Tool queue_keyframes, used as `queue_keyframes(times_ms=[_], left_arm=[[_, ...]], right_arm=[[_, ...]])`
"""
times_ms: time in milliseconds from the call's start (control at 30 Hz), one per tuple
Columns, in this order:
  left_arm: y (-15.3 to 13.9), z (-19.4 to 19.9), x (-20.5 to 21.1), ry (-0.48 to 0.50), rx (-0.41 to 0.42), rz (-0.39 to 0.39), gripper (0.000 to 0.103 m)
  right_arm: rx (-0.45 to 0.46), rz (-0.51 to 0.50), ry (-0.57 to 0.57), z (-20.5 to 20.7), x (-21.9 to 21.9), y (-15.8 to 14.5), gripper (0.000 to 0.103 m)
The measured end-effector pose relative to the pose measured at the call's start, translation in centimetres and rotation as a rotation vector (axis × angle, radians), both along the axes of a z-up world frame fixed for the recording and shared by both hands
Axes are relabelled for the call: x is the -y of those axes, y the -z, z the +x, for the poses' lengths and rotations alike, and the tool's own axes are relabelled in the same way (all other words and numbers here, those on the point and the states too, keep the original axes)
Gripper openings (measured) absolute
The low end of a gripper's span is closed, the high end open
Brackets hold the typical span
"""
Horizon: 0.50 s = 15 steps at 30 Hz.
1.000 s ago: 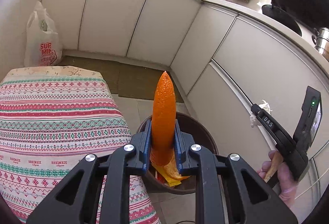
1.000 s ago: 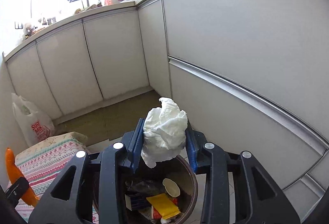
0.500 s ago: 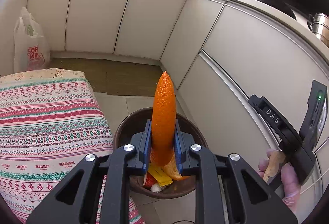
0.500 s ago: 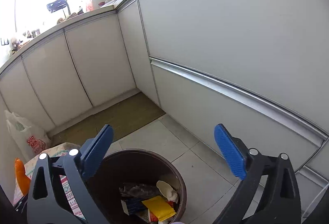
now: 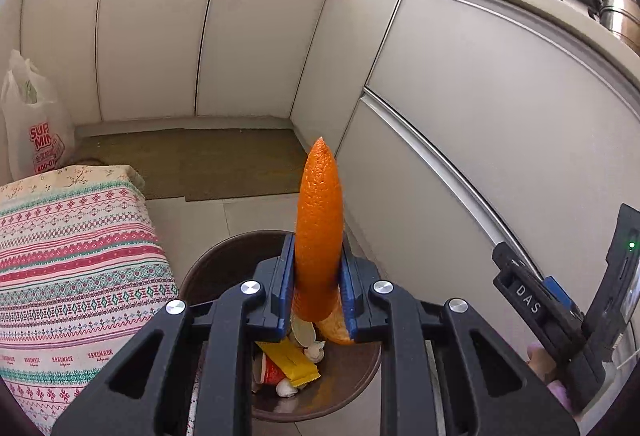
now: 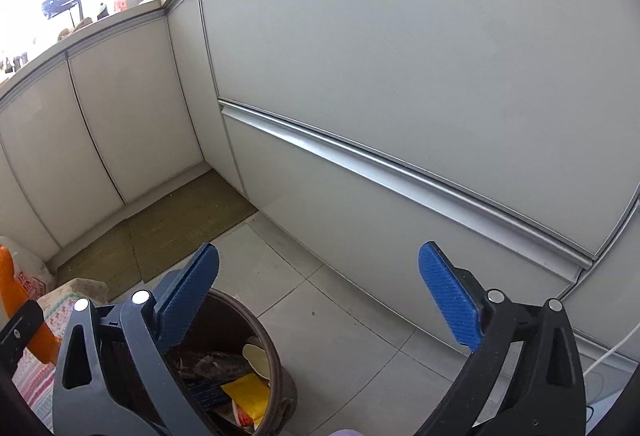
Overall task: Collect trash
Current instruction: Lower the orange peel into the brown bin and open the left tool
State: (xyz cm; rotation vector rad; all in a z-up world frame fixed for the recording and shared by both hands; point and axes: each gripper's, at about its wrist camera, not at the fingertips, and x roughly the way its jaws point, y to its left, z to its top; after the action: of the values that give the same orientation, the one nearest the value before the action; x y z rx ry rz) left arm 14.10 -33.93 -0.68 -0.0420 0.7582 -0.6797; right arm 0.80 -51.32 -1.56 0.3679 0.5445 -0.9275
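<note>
My left gripper (image 5: 318,296) clamps its jaws on an upright orange peel (image 5: 319,228) above the brown bin (image 5: 344,388). At three o'clock, my right gripper (image 6: 320,300) has just opened wide, jaws empty.

Left gripper (image 5: 318,290) squeezes long orange peel (image 5: 319,232) between blue pads; peel sticks up, pointy end on top. Under it, round brown bin (image 5: 352,376) on tile floor, with yellow wrapper (image 5: 290,362) and other bits inside. Stripy cloth (image 5: 72,268) on left, edge close to bin. White shopping bag (image 5: 32,131) far left by cupboards (image 5: 248,35). Right gripper (image 5: 560,308) at right edge, near cupboard; only one side of it shows.
</note>
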Motion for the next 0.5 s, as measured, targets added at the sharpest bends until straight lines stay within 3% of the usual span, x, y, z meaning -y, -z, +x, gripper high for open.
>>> queue_keyframes(times_ms=[200, 267, 333, 500], left_arm=[[0.6, 0.7, 2.6, 0.008, 0.002, 0.048, 0.026], [0.7, 0.9, 3.0, 0.015, 0.003, 0.052, 0.043], [0.6, 0.8, 3.2, 0.005, 0.007, 0.051, 0.050], [0.7, 0.7, 3.3, 0.008, 0.015, 0.074, 0.051]], right_arm=[[-0.013, 0.013, 0.014, -0.5, 0.7, 0.1, 0.096], [-0.015, 0.016, 0.015, -0.5, 0.8, 0.1, 0.096], [-0.016, 0.019, 0.015, -0.4, 0.8, 0.2, 0.096], [-0.016, 0.023, 0.009, -0.3, 0.6, 0.3, 0.096]])
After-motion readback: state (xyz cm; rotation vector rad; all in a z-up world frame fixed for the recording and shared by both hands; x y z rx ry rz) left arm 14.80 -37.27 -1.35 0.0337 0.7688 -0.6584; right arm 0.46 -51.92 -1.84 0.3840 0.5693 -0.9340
